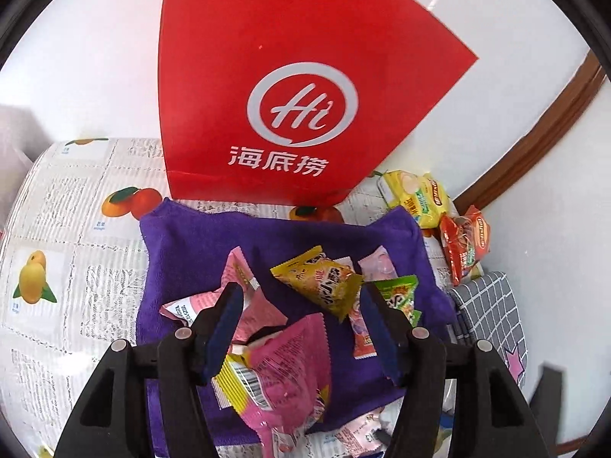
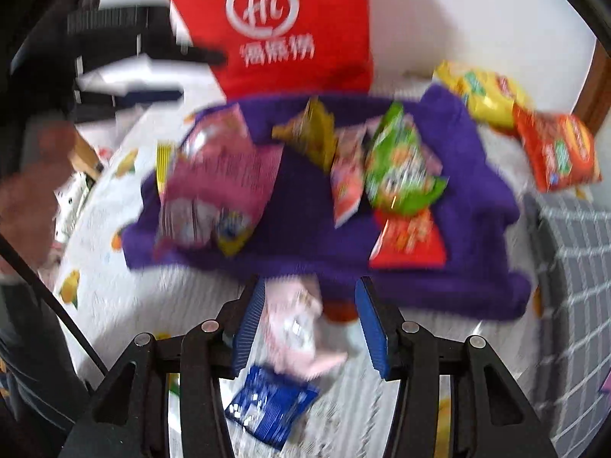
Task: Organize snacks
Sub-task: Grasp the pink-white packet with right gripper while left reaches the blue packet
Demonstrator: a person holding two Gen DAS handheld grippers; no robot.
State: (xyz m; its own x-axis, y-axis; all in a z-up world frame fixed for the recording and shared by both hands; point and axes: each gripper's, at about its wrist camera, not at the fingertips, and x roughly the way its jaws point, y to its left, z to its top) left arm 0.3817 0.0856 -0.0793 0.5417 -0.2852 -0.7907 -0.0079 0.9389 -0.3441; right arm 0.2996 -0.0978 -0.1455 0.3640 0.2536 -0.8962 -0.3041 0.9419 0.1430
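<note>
A purple cloth (image 1: 191,236) lies in front of a red paper bag (image 1: 267,76) and carries several snack packets. My left gripper (image 1: 299,292) hovers over it, open. A big pink packet (image 1: 282,374) lies on the cloth below its jaws, and a yellow packet (image 1: 320,278) and a green one (image 1: 401,294) lie further on. The right wrist view is blurred. My right gripper (image 2: 311,290) is open at the near edge of the cloth (image 2: 477,191), above a pale pink packet (image 2: 294,328) on the tablecloth. A blue packet (image 2: 267,400) lies nearer.
A yellow snack bag (image 1: 420,194) and a red one (image 1: 462,244) lie off the cloth at the back right. A grey checked cloth (image 1: 492,313) covers the right side. A person's hand (image 2: 30,198) shows at the left. The tablecloth (image 1: 76,229) has fruit prints.
</note>
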